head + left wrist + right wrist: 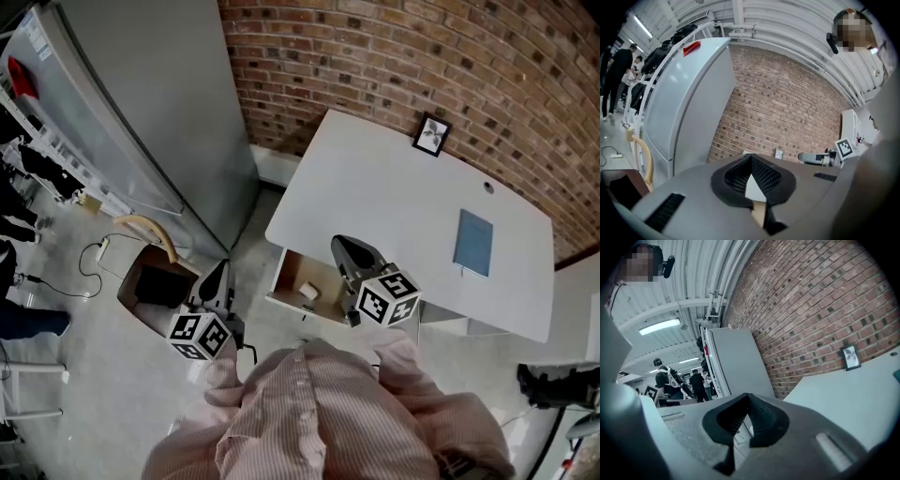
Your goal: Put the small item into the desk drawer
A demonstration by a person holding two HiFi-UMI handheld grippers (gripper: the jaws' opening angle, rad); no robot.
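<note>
Item [308, 292] lies in open drawer [284, 274], just left of my right gripper [343, 245]; left gripper [221, 272] sits farther left, both clenched, empty.

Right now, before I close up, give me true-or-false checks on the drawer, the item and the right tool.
The desk drawer stands open. True.
The right tool grips the small white item. False: its jaws are shut on nothing; the item lies in the drawer.
A blue book lies on the desk. True.
The picture frame lies in the drawer. False: it sits on the desk near the brick wall.
</note>
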